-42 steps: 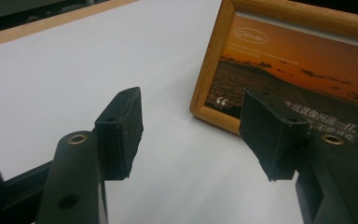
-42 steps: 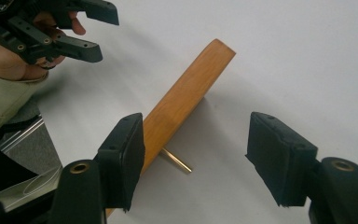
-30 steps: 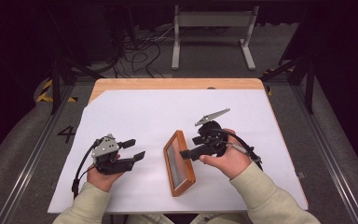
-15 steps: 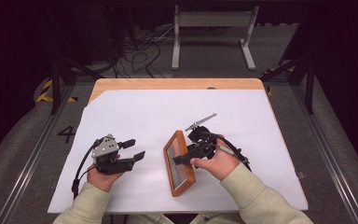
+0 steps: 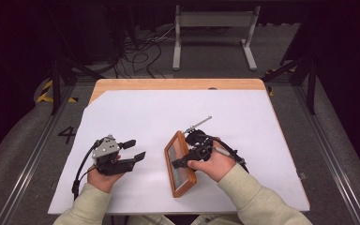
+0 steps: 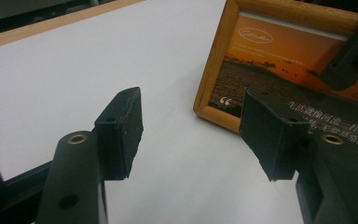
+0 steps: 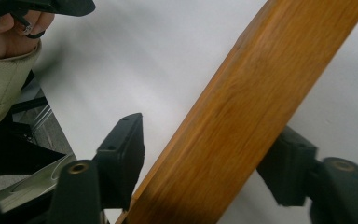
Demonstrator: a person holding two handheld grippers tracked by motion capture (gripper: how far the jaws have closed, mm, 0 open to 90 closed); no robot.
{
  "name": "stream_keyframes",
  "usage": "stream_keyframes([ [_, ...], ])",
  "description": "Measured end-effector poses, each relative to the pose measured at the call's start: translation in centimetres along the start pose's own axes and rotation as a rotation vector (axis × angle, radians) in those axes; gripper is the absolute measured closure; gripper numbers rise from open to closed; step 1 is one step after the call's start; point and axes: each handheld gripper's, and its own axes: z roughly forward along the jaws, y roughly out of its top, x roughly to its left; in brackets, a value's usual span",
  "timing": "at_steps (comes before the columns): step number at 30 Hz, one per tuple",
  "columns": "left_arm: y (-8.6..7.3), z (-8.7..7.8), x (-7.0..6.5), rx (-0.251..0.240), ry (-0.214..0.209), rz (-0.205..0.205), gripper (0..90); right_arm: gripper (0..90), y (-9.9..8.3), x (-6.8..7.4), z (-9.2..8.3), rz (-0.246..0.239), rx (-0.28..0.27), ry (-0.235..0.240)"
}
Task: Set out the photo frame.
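Note:
A wooden picture frame (image 5: 180, 165) with a sunset photo (image 6: 284, 56) lies on the white table top (image 5: 168, 112) in front of the person. My right gripper (image 5: 183, 154) is lowered over the frame's right rail (image 7: 242, 107); its jaws have just been closing, and the rail runs slantwise between them. I see a sliver of table between the left pad (image 7: 123, 154) and the wood, so no firm press shows. My left gripper (image 5: 137, 149) rests on the table left of the frame, jaws wide apart with nothing between the pads (image 6: 121, 130).
The table's bare wooden far edge (image 5: 178, 84) shows beyond the white sheet. Cables (image 5: 140, 51) and a metal stand (image 5: 213, 33) lie on the floor behind. The left hand's sleeve (image 7: 4, 84) shows at the upper left of the right gripper view.
The right hand came down and left onto the frame's right rail, and its jaws narrowed around it. The left hand and the frame stayed where they were.

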Motion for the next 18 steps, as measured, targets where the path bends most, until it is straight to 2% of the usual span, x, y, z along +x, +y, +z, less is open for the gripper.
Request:
stream_keyframes([
  [5, 0.01, -0.04, 0.05, 0.001, 0.005, 0.003, 39.6, 46.9, 0.02, 0.12, -0.06, 0.037, 0.004, -0.009],
  [10, 0.01, -0.03, 0.03, 0.002, 0.006, 0.004, 39.6, 51.3, 0.23, 0.26, -0.11, 0.045, 0.014, -0.037],
  [14, 0.02, -0.11, 0.07, 0.0, 0.009, 0.005, 39.6, 60.0, 0.65, 0.41, -0.25, 0.044, 0.037, -0.061],
  [16, 0.01, -0.18, 0.13, -0.004, 0.011, 0.001, 39.6, 66.9, 0.88, 0.51, -0.53, 0.028, 0.045, -0.072],
  [18, 0.0, -0.2, 0.15, -0.005, 0.012, 0.0, 39.6, 68.9, 0.98, 0.53, -0.65, 0.029, 0.049, -0.069],
])
